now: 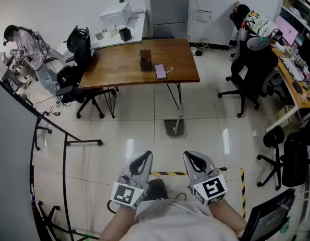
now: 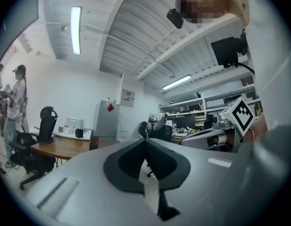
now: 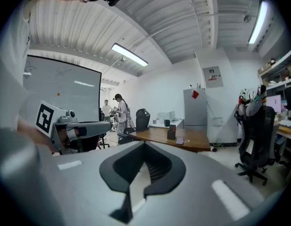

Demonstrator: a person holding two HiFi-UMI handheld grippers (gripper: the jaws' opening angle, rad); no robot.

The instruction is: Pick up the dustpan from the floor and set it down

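The room is being lit evenly by ceiling tubes (image 2: 76,29), whose glare is being reflected off the floor tiles (image 1: 226,137). Edges are being bent and darkened in both gripper views; the near left gripper (image 2: 145,139) is being blurred.

No legible word, brand or number is seen. Only black-and-white square marker patterns (image 1: 125,194) are shown on the left gripper (image 1: 144,155) and right gripper (image 1: 191,155); a wall notice (image 3: 212,76) is too small to be read.
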